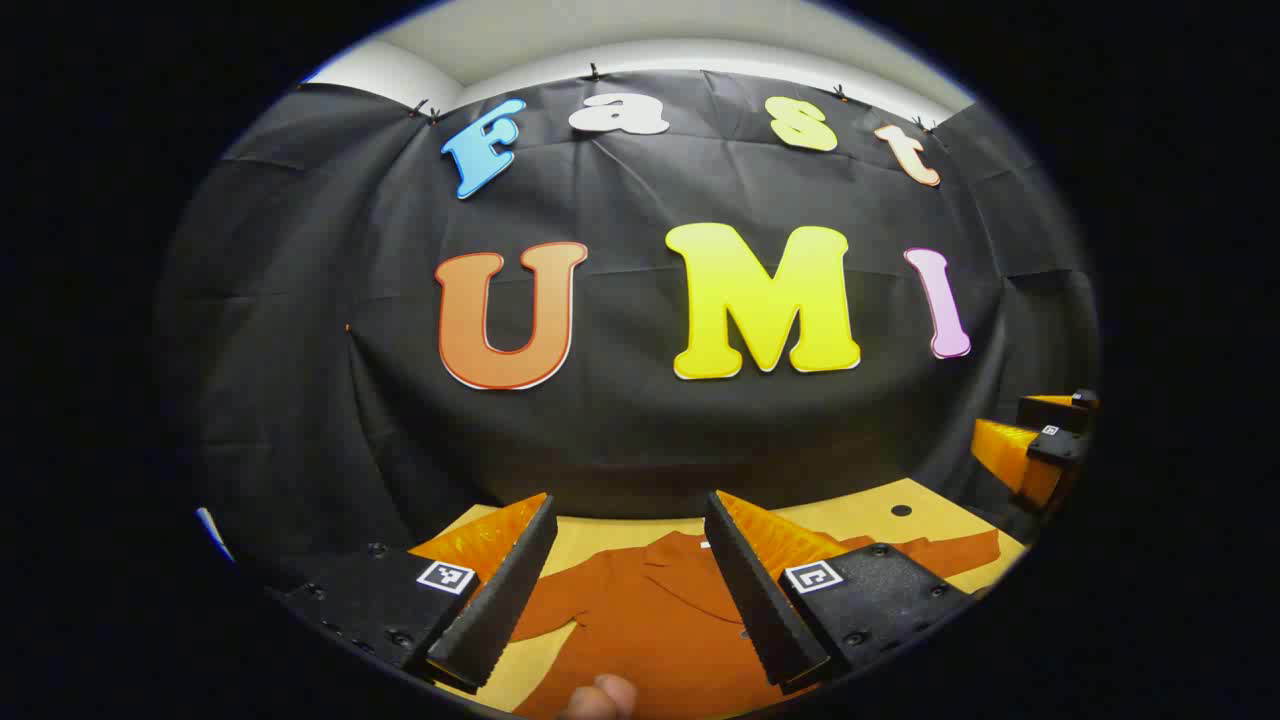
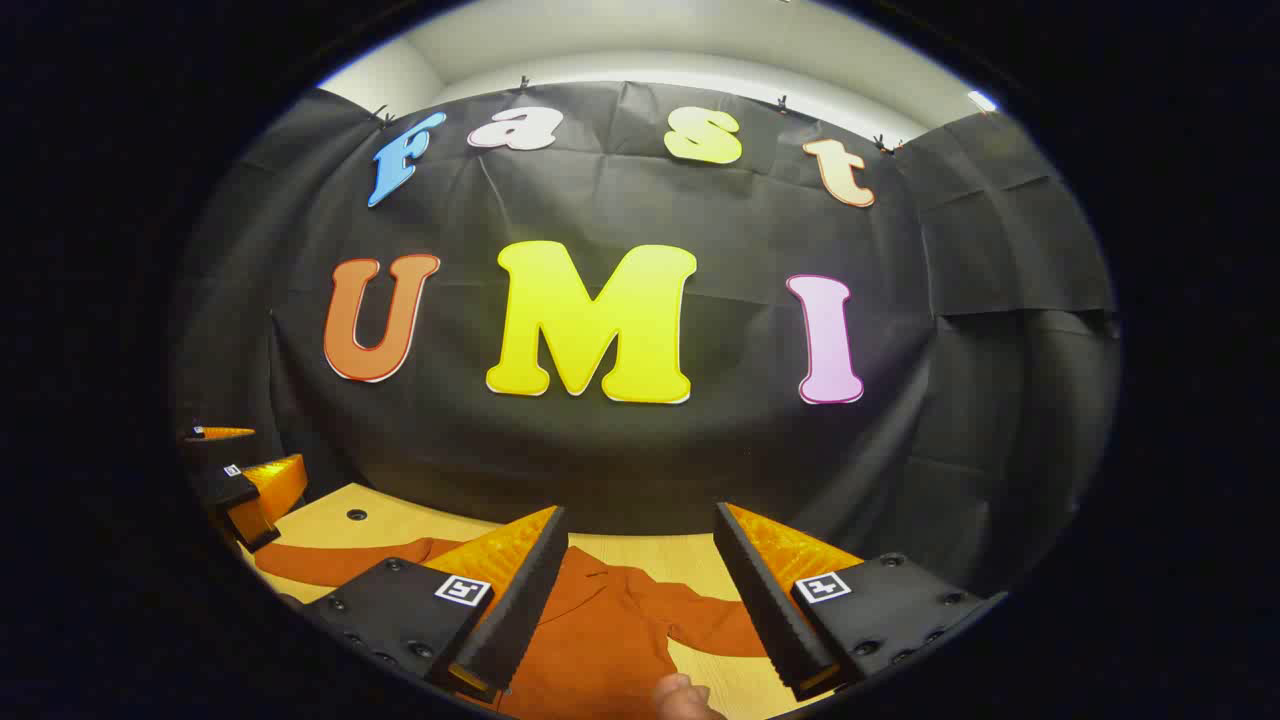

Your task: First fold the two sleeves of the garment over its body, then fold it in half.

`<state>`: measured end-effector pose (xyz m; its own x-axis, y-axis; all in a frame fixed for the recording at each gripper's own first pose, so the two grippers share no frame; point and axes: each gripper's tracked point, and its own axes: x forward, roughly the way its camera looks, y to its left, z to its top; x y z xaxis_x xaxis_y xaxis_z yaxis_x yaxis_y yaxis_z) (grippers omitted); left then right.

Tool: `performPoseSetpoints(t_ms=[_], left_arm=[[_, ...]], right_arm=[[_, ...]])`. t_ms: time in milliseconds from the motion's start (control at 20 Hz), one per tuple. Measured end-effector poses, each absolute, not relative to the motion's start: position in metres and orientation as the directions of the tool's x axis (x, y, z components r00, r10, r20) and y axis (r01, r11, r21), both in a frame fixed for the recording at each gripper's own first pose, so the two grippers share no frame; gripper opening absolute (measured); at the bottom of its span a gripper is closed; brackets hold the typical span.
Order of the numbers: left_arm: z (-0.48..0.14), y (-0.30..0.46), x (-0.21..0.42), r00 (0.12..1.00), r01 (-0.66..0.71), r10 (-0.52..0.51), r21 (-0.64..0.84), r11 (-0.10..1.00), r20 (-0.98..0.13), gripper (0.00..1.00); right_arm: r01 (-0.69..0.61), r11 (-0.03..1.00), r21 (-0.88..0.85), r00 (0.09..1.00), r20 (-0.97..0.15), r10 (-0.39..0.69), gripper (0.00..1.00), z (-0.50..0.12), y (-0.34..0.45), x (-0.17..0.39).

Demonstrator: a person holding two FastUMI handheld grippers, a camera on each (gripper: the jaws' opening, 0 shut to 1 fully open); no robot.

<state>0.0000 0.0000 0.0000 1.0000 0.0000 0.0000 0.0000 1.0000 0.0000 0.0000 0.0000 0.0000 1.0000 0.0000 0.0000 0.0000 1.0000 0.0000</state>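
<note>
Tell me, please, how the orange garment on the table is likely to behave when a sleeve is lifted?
The orange garment lies flat with soft creases, so it probably droops and drags rather than holding shape. It looks thin, so likely light. On the smooth wooden table its body may slide as the sleeve is pulled. Both the left tool and right tool hover open.

Wooden table (image 2: 640, 562) – small dark hole (image 1: 901, 510), black cloth wall (image 1: 640, 420), pale ceiling (image 2: 640, 40)
</note>
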Motion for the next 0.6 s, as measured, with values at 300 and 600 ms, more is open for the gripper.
performPoseSetpoints(t_ms=[300,600], left_arm=[[-0.001,0.009,-0.004,1.000,-0.002,0.002,-0.004,1.000,0.013,0.96],[-0.006,-0.004,-0.002,1.000,0.028,-0.028,-0.031,0.999,0.000,0.97]], right_arm=[[0.061,0.997,0.042,0.998,-0.035,-0.060,0.94,-0.003,-0.012,0.001],[0.047,0.999,-0.001,0.999,-0.024,-0.047,0.94,-0.005,-0.013,-0.004]])
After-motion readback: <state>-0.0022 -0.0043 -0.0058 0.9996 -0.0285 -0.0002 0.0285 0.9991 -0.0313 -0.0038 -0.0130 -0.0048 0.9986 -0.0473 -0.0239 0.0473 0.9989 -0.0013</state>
